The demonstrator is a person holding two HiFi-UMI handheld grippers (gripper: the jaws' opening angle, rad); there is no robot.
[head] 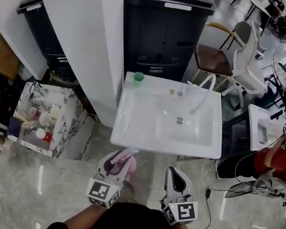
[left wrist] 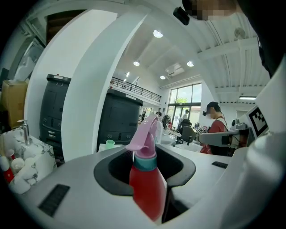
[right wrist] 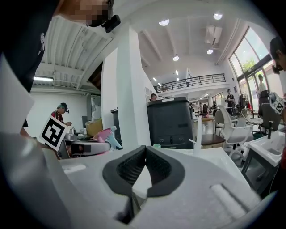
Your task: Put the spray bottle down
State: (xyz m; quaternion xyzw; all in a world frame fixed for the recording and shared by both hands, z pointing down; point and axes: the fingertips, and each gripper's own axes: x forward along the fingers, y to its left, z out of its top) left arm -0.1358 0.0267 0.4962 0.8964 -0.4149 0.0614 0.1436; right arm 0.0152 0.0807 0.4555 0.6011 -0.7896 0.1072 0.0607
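My left gripper (head: 123, 158) is shut on the spray bottle (head: 124, 162), which has a red body, a teal collar and a pink trigger head. In the left gripper view the spray bottle (left wrist: 147, 181) stands upright between the dark pads, nozzle pointing forward. It hangs over the floor just in front of the white sink basin (head: 129, 131). My right gripper (head: 175, 172) is beside it to the right, shut with nothing in it; its pads meet at the tip (right wrist: 144, 152). The right gripper view also shows the spray bottle (right wrist: 105, 135) off to its left.
A small green cup (head: 138, 78) stands on the basin's far left corner, and a curved white faucet (head: 206, 93) at its back right. A white pillar (head: 87, 26) and a marble cart (head: 70, 126) of cups lie to the left. A dark cabinet (head: 163, 27) and chairs (head: 218, 56) stand behind.
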